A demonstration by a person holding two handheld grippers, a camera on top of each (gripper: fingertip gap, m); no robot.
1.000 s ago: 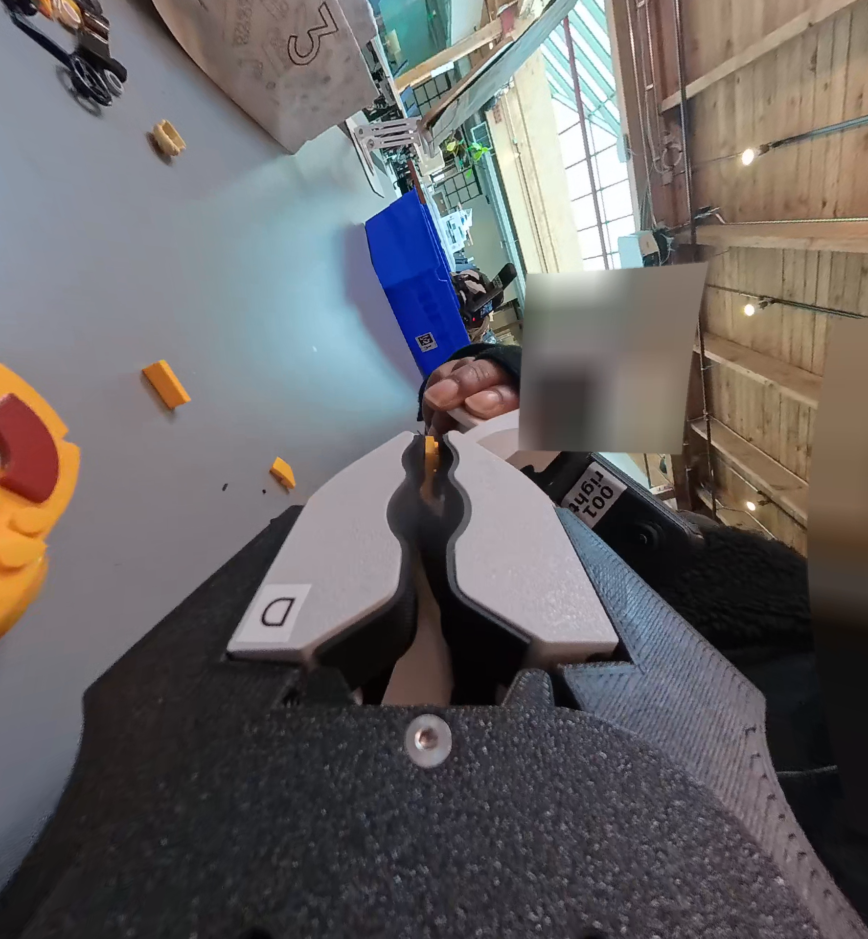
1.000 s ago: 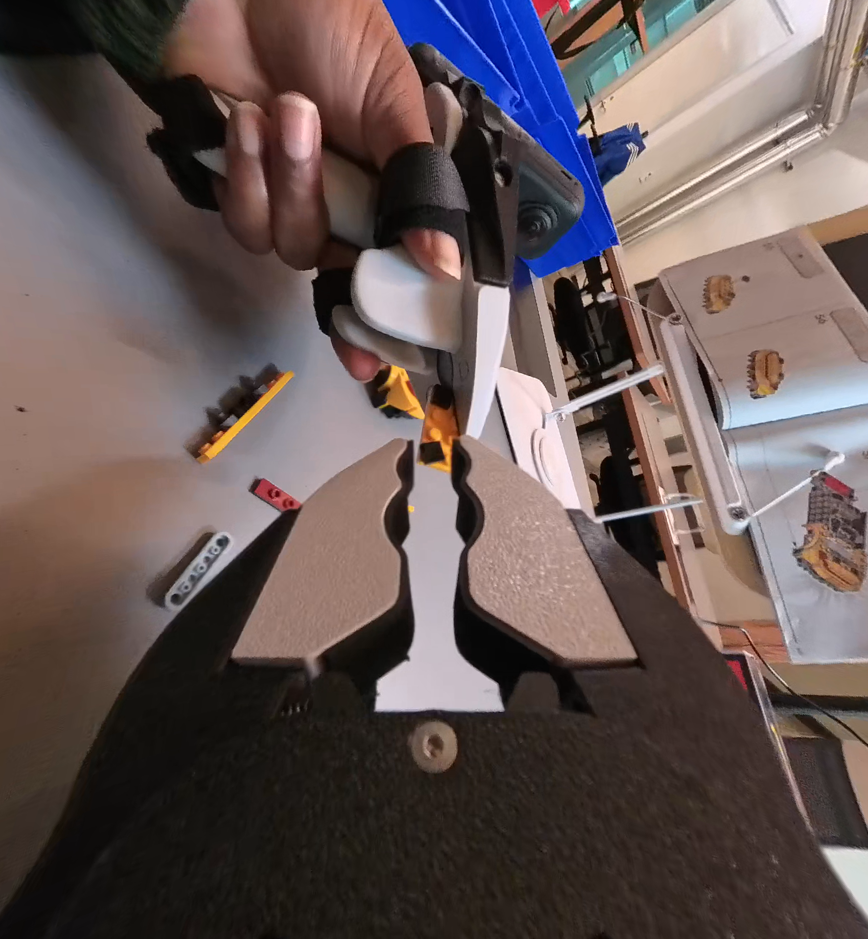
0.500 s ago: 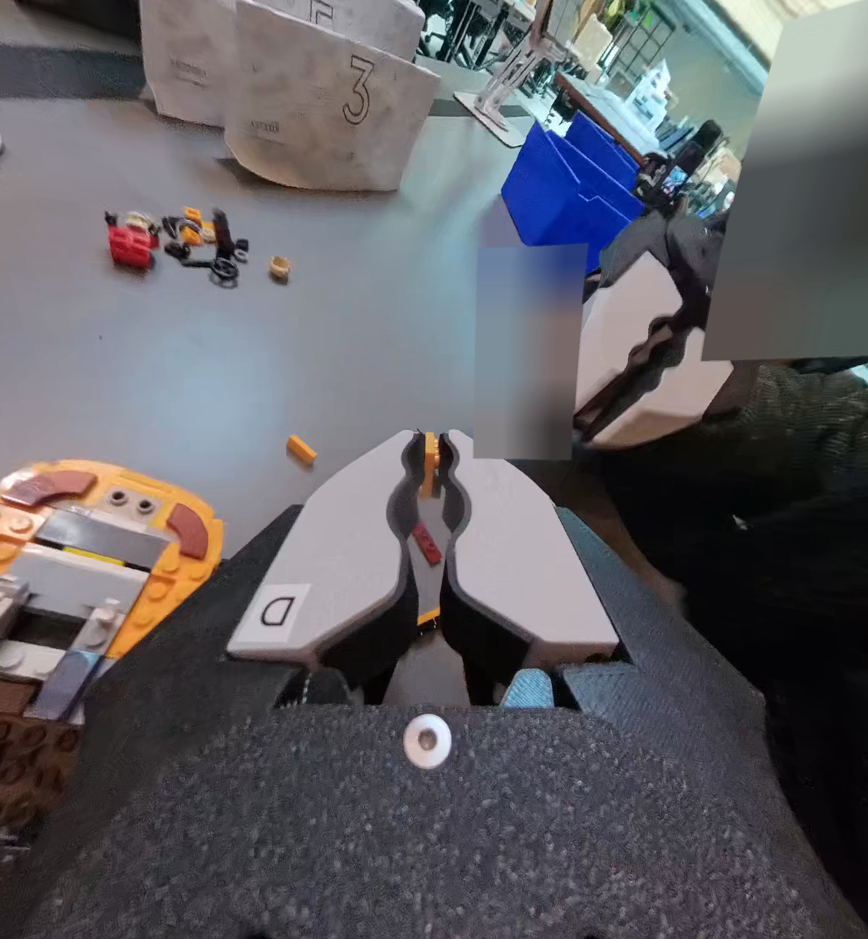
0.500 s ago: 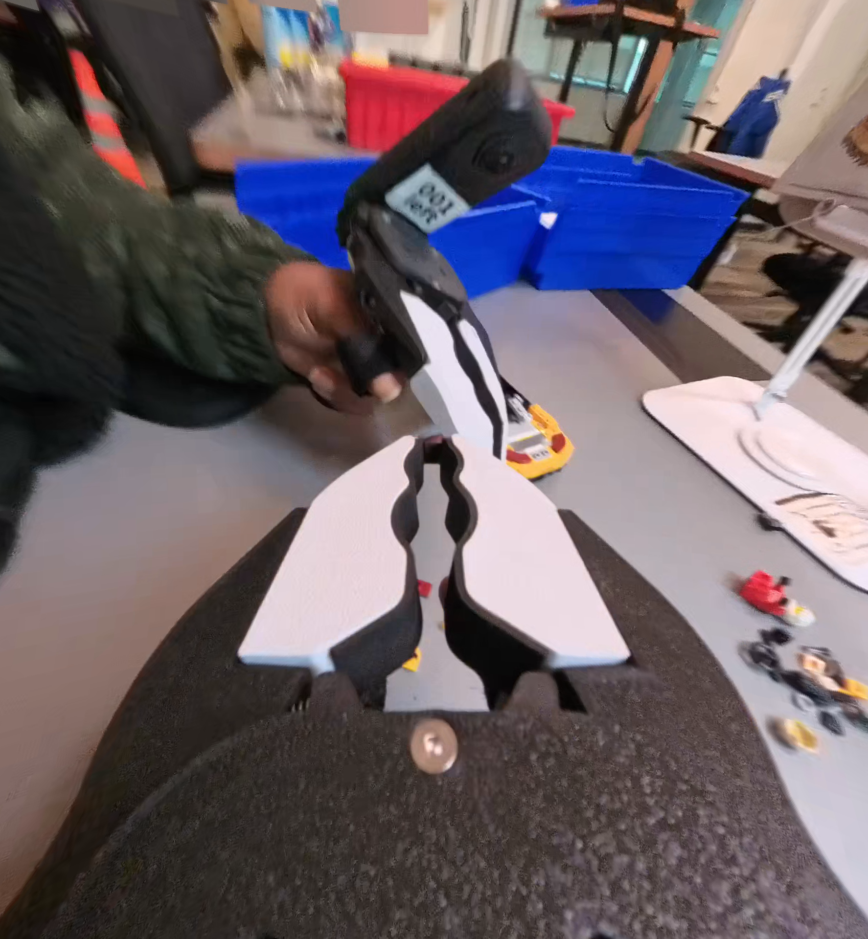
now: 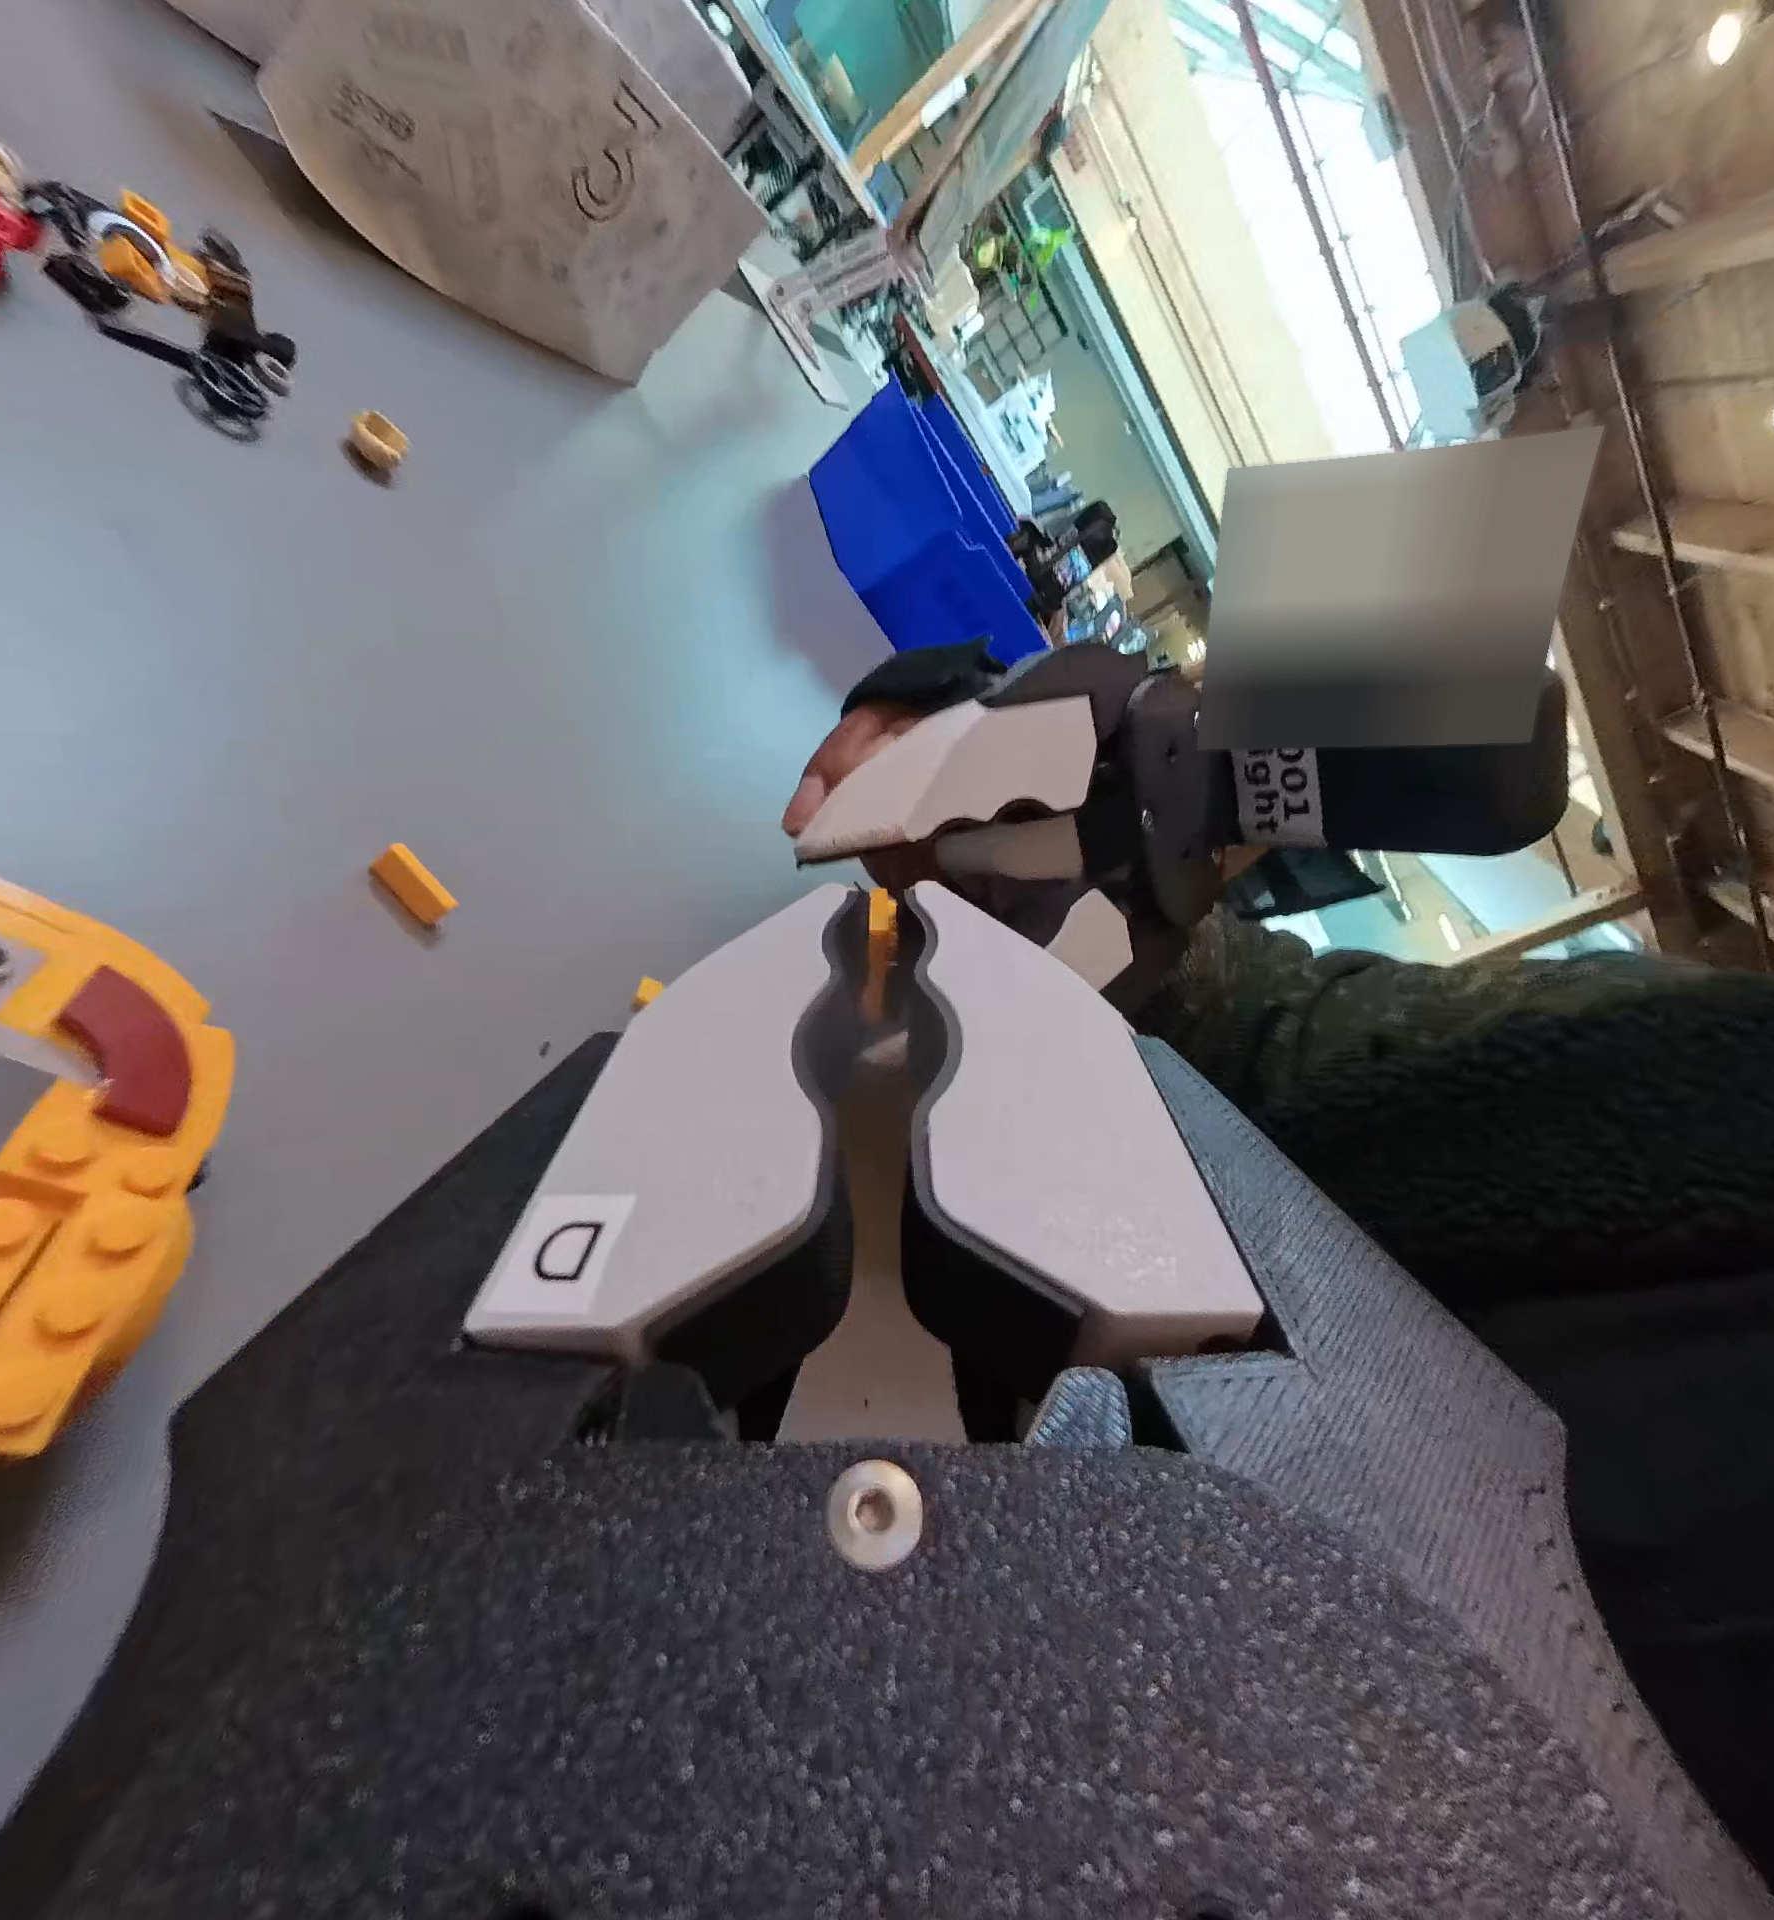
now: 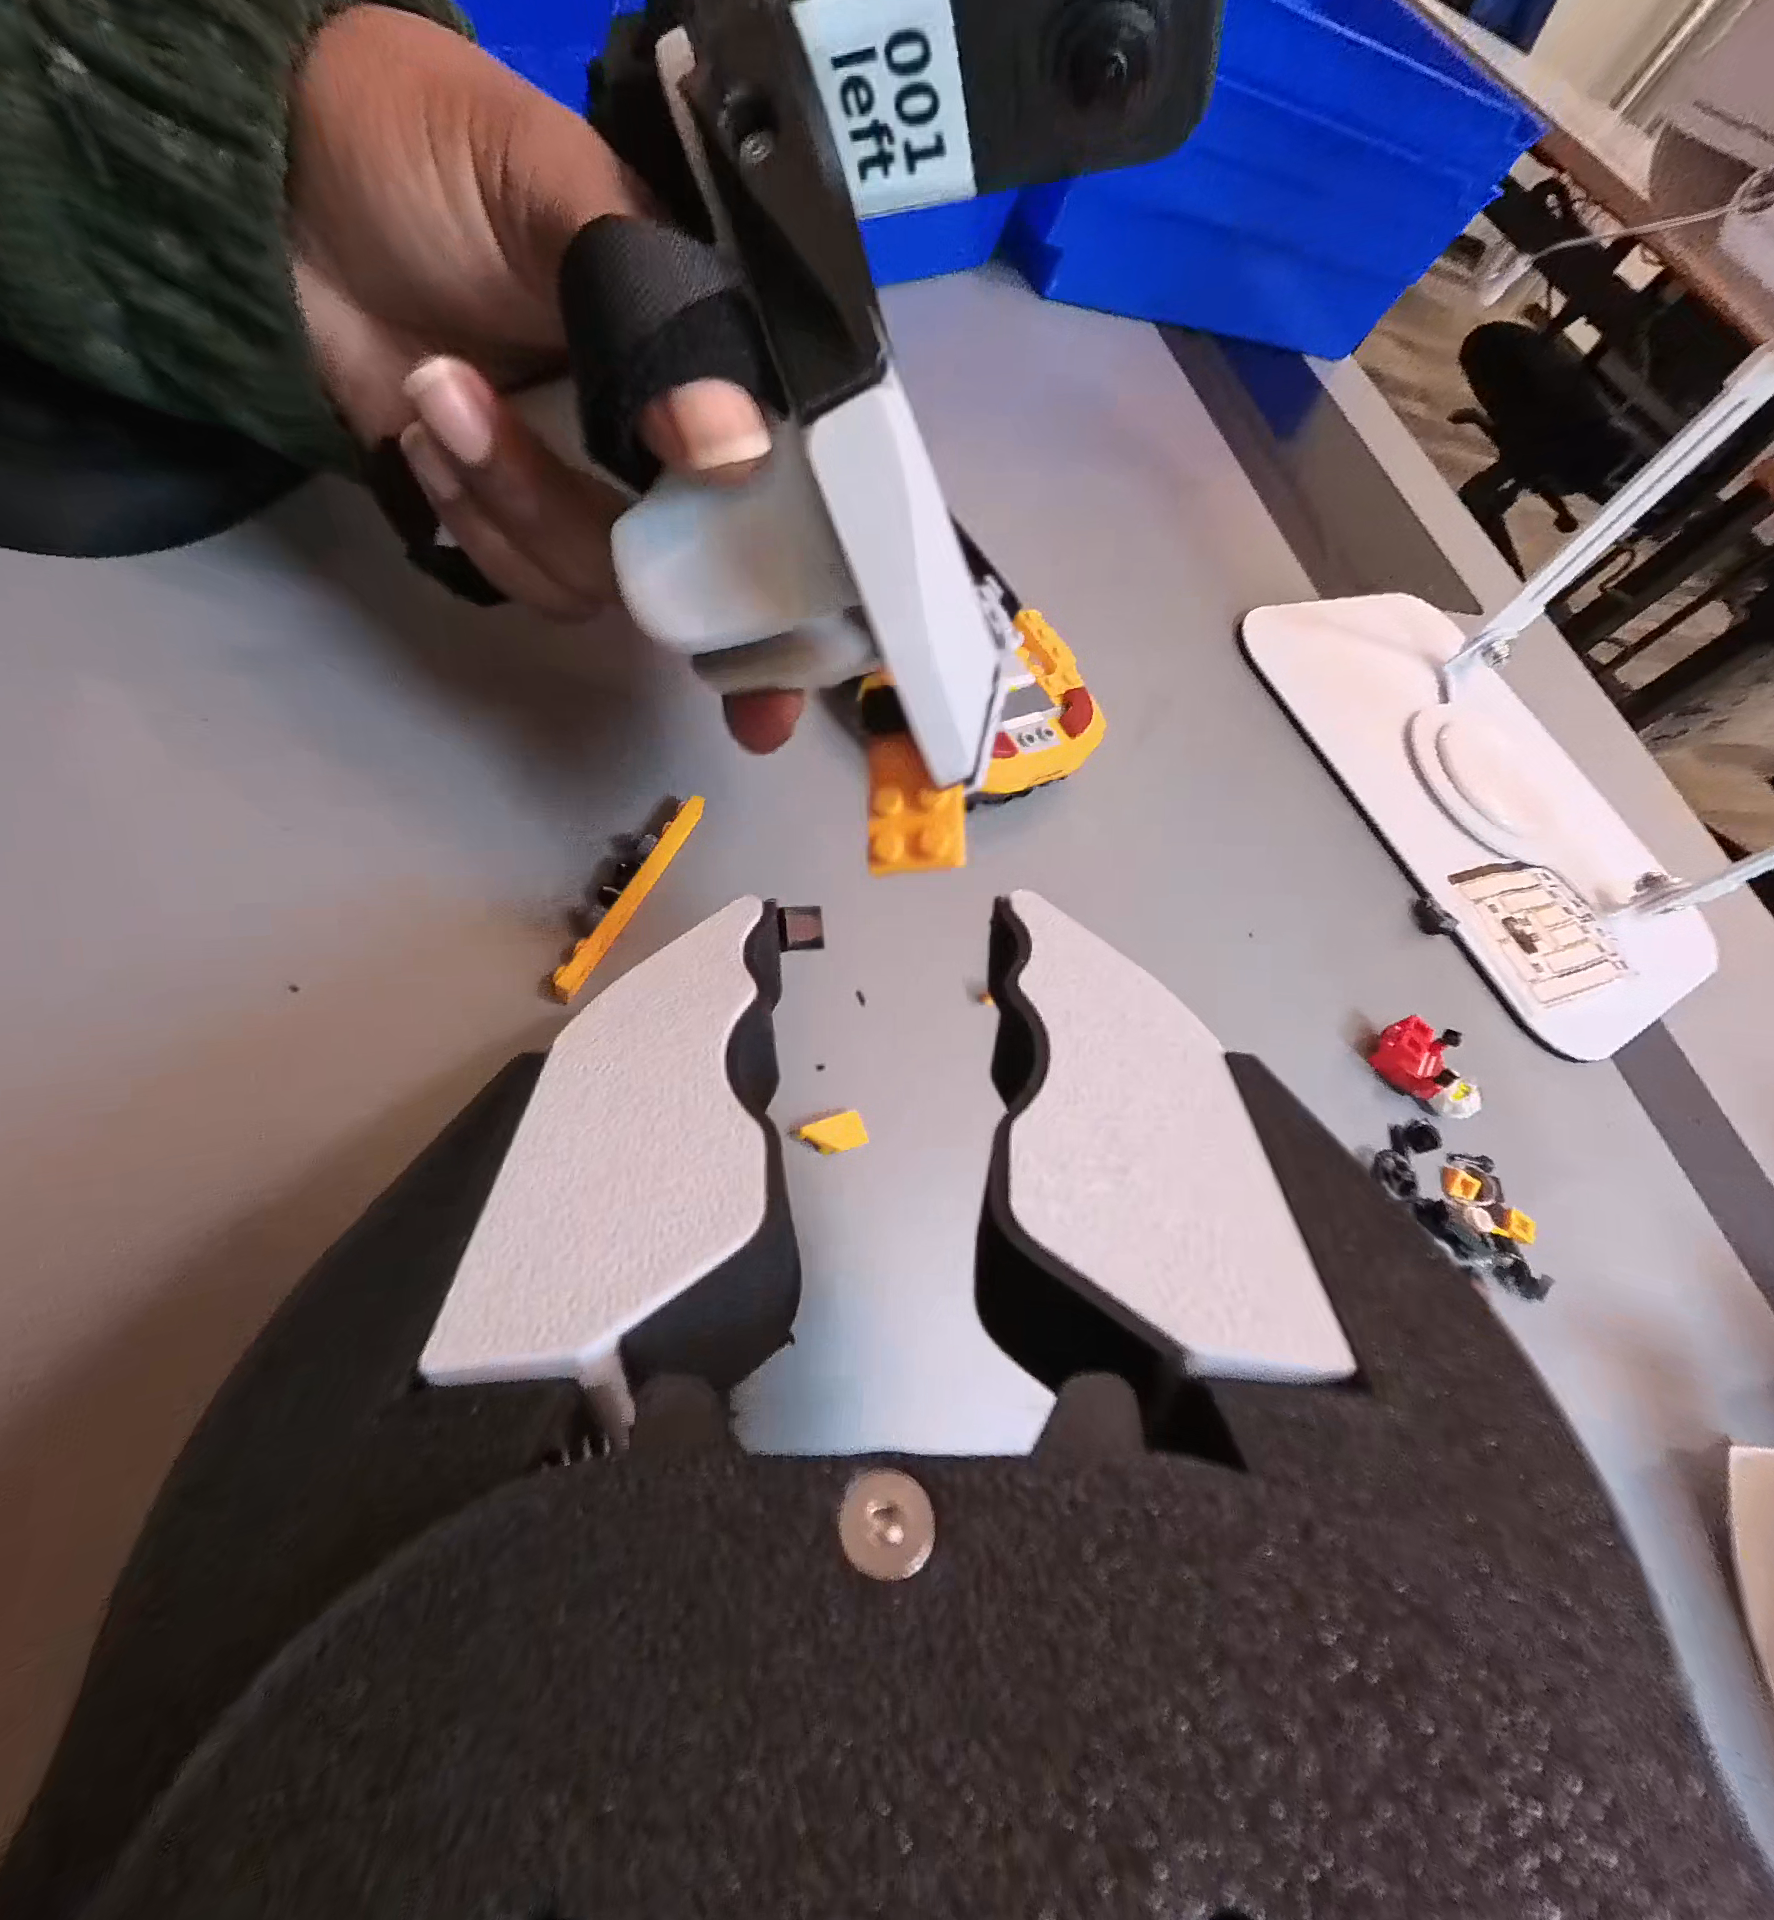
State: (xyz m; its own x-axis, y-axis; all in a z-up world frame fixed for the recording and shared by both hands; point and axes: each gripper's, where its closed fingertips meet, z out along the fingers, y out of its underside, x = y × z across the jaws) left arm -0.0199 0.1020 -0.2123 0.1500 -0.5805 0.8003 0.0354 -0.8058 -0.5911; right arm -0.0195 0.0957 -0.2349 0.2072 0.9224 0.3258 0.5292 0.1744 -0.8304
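Half a second earlier the right gripper's jaws stood nearly together; they are now spread wide, with nothing between the pads but bare tabletop. A small dark piece is seen right at the tip of the left-hand finger, though whether it is stuck to the pad cannot be told. The left gripper was seen upright over the tabletop half a second ago and is now rolled onto its side, as it was a second ago. Its jaws are kept narrow, clamped on an orange studded plate, which shows edge-on between the fingertips in its own view and flat from the right wrist view.

The left gripper is held from above by a hand with a black strap over one finger, fingers pointed down toward the right gripper, the plate hanging above the tabletop just beyond the right gripper's open jaws. The two grippers are held close, tip toward tip.

On the grey tabletop a yellow brick-built vehicle is seen behind the plate, a long orange strip to its left and a small orange wedge between the right gripper's fingers. A red piece and a cluster of small dark parts lie toward the right edge, near a white stand base. Blue bins are set at the far edge.
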